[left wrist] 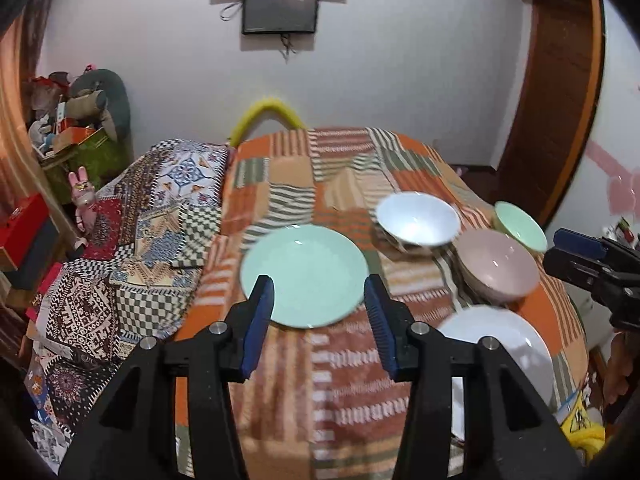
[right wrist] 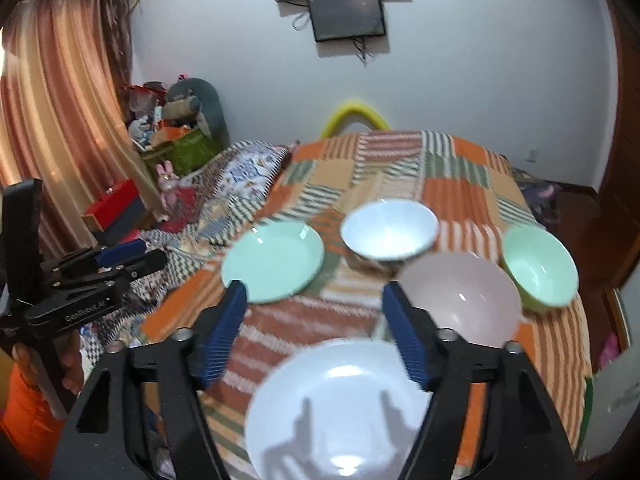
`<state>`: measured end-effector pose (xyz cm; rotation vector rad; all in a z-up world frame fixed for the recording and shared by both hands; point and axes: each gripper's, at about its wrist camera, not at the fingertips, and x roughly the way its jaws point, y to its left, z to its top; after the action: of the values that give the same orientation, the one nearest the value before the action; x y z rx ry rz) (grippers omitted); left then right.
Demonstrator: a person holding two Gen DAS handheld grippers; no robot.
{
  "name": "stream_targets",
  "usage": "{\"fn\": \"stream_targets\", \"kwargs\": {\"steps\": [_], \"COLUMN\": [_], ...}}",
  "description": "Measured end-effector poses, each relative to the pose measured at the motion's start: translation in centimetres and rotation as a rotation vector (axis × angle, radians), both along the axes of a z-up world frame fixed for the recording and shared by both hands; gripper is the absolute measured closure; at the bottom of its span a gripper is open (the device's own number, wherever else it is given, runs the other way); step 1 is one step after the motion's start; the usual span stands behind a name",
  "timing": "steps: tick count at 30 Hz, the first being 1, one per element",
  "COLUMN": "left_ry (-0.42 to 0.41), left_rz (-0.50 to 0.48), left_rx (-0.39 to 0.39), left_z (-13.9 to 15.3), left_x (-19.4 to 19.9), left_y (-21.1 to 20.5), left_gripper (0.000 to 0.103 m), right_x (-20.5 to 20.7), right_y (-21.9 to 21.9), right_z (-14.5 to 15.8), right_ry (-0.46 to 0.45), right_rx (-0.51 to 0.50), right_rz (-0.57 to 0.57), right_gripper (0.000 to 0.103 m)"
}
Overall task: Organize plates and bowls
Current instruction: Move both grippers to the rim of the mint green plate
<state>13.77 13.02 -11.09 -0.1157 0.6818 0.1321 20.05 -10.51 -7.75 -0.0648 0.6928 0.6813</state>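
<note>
Right wrist view had the white plate (right wrist: 340,412) at six o'clock, directly under your right gripper (right wrist: 316,334), its fingers spread and empty. You had the green plate (left wrist: 304,276) at twelve o'clock from the left gripper (left wrist: 318,312), also released and holding nothing. Both plates lay flat on the bedspread (left wrist: 340,380), bowls (right wrist: 460,300) beyond at two.
</note>
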Motion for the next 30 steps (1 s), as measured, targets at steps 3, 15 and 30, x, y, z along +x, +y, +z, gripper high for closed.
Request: {"fn": "stream_targets", "kwargs": {"steps": [3,15,30], "left_ry": [0.006,0.084,0.193], "left_rz": [0.031,0.138,0.099], "left_rx": [-0.007,-0.064,-0.111], "left_z": [0.1,-4.3,-12.7], "left_x": [0.9,6.0,12.3], "left_y": [1.9,9.6,13.4], "left_gripper": [0.055,0.033,0.034], "right_x": [1.1,6.0,11.4], "right_y": [1.9,8.5,11.9], "right_z": [0.0,-3.9,-10.5], "right_ry": [-0.005,0.054,0.218], "right_rx": [-0.001,-0.110,-0.223], "right_rz": [0.026,0.098,0.095], "right_gripper": [0.031,0.026,0.042]}}
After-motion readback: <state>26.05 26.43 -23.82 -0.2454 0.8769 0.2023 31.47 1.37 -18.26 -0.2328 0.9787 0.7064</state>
